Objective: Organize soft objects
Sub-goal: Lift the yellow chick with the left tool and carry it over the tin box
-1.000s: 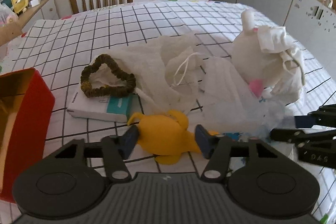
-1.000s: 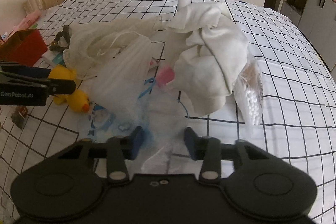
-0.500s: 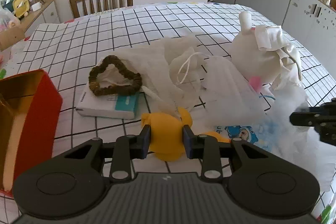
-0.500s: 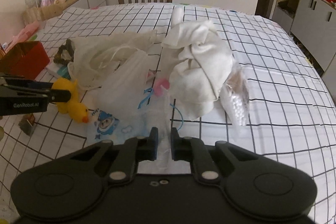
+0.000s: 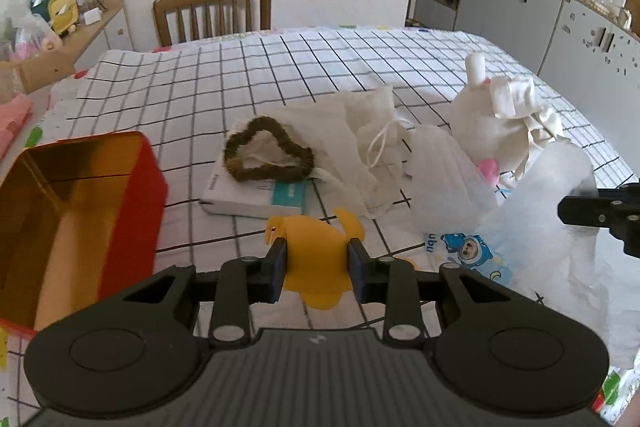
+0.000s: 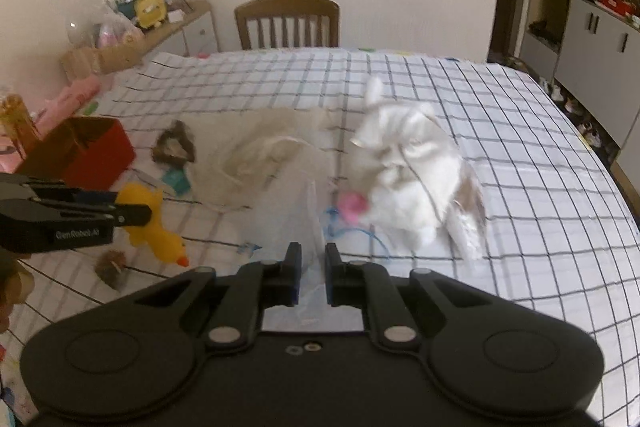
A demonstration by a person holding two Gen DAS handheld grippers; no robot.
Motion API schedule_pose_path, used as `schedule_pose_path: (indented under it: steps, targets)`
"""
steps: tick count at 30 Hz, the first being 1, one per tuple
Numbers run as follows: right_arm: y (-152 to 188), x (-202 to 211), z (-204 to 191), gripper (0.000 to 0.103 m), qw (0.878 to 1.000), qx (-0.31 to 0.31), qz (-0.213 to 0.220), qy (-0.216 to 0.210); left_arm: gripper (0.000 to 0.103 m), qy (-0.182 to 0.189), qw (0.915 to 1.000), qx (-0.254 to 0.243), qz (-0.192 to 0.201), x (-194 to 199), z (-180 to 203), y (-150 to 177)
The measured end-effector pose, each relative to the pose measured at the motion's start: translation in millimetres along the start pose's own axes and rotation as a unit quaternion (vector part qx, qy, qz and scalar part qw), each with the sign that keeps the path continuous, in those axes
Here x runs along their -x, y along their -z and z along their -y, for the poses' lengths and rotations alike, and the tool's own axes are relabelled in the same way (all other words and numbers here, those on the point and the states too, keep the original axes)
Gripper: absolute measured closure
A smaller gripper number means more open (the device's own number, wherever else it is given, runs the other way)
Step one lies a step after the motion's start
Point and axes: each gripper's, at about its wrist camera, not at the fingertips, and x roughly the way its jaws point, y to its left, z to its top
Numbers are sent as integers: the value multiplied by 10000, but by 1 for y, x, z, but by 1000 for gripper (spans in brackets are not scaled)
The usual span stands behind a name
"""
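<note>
The left gripper (image 5: 316,267) is built of matte black plastic, with two round discs set either side of a ribbed grey central panel bearing a small pale mark. Each black finger is pinned on a silver pivot screw and is tipped with a dark blue pad. The right gripper (image 6: 313,269) is shaped alike, though a smooth black centre with two small metal fittings is shown. From the right wrist view, white lettering reading "GenRobot.AI" is seen along the side of the left gripper.
</note>
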Motion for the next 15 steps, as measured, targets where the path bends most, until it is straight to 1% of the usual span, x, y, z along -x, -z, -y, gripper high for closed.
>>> schedule_pose_path:
  steps: [6, 15]
  targets:
    - [-12, 8, -26, 92, 9998, 101, 147, -122, 72, -117, 9997, 113, 174, 27, -17, -1]
    - [-34, 15, -65, 92, 9983, 226, 307, -438, 72, -283, 9981, 249, 485, 68, -53, -3]
